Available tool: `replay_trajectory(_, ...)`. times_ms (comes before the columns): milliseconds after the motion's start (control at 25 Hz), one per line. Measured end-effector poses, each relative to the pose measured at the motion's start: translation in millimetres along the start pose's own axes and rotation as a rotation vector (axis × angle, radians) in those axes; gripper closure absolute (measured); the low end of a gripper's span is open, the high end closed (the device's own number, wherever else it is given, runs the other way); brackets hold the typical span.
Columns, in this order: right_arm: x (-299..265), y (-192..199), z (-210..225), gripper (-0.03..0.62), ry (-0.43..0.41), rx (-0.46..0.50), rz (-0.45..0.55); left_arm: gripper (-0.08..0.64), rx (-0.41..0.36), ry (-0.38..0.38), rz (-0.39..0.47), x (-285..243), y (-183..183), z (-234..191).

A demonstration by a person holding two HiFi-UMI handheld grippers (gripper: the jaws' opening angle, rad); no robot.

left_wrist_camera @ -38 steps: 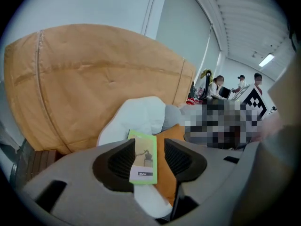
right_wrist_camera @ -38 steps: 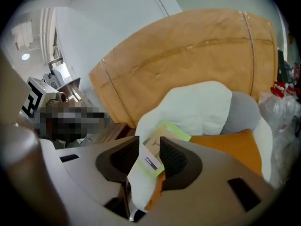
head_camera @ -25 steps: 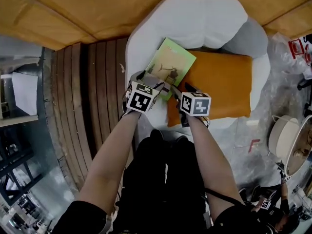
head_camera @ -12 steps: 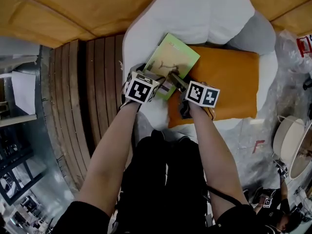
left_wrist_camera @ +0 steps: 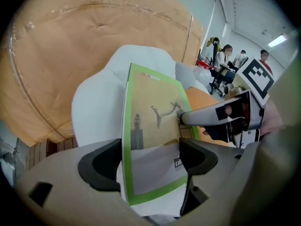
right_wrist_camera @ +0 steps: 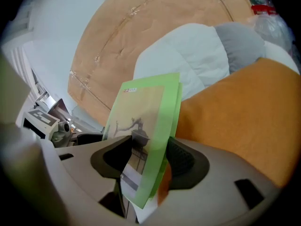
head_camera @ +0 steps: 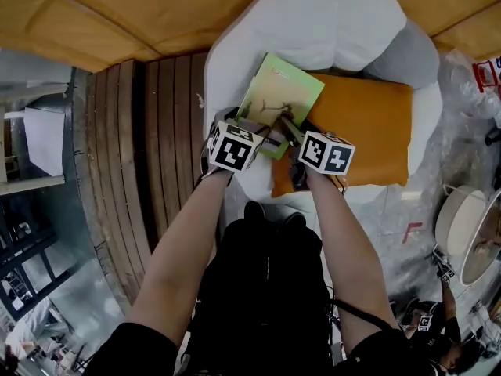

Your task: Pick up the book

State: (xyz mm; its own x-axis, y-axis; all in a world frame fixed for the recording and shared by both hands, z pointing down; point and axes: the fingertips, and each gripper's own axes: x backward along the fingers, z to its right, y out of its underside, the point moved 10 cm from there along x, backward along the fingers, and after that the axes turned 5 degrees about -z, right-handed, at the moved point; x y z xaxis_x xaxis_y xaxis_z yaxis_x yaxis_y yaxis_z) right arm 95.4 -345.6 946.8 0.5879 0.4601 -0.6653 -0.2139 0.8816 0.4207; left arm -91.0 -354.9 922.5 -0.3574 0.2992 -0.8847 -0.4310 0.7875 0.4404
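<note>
A thin green-bordered book (head_camera: 278, 100) lies partly on a white cushion (head_camera: 313, 30) and partly on an orange cushion (head_camera: 364, 131). My left gripper (head_camera: 262, 135) is at the book's near edge. In the left gripper view that edge (left_wrist_camera: 153, 164) sits between its wide-open jaws (left_wrist_camera: 148, 161), with a gap at the left pad. My right gripper (head_camera: 286, 124) comes in from the right, and one of its fingers (left_wrist_camera: 202, 117) lies over the cover. In the right gripper view the book (right_wrist_camera: 150, 126) stands edge-on between the closing jaws (right_wrist_camera: 148, 161), with space still showing beside it.
A grey cushion (head_camera: 411, 53) lies behind the orange one. Wooden slats (head_camera: 156, 131) run to the left, and tan padded sheeting (head_camera: 156, 14) lies beyond. Crinkled plastic (head_camera: 454, 131) and a round white tub (head_camera: 458, 229) are at the right. People (left_wrist_camera: 225, 60) sit far off.
The right gripper has moved in from the orange cushion onto the book's near right side, rolled a little, and its jaws have narrowed around the book's edge. The left gripper stays near the book's bottom edge.
</note>
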Motion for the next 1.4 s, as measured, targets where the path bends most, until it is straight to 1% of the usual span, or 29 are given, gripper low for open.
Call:
replay_trajectory(120,31.0,-18.0,-22.5,0.371,0.016,0.04,0.017,0.167,0.015,-0.002,0.033,31.6,-14.8,12.2)
replay_trajectory(320,109.0,-66.4,-75.9,0.371,0.047,0.116,0.104,0.167,0.009,-0.018,0.127,111.6,-66.1,40.5)
replay_trajectory(440,168.1,-101.2,-119.3,0.371,0.059,0.188,0.171,0.167,-0.001,-0.043,0.213,175.0,-100.5,61.7)
replay_trajectory(560,231.6,-142.3,-161.1,0.371,0.058,0.238,0.272,0.167,-0.031,-0.069,0.326,241.5,-142.8,85.2)
replay_trajectory(720,318.5,-172.9,-218.3,0.371,0.061,0.319,0.387,0.169,-0.074,-0.084,0.453,330.7,-178.7,119.6)
replay_trajectory(800,359.4,-179.6,-247.5,0.37,0.065,0.359,0.436,0.169,-0.083,-0.079,0.523,375.4,-187.3,136.2)
replay_trajectory(880,399.1,-178.8,-275.8,0.37,0.071,0.395,0.48,0.17,-0.078,-0.066,0.588,417.5,-187.6,154.7)
replay_trajectory(1080,488.3,-182.4,-340.8,0.37,0.104,0.526,0.613,0.173,-0.1,-0.041,0.746,501.6,-196.3,191.3)
replay_trajectory(1160,515.5,-181.4,-360.6,0.371,0.111,0.563,0.67,0.173,-0.105,-0.031,0.798,529.6,-197.1,203.6)
replay_trajectory(1320,556.7,-175.9,-390.9,0.37,0.109,0.613,0.773,0.175,-0.141,-0.051,0.895,573.9,-200.7,221.9)
replay_trajectory(1400,571.5,-173.2,-404.6,0.37,0.102,0.634,0.817,0.175,-0.157,-0.061,0.93,594.1,-201.5,227.1)
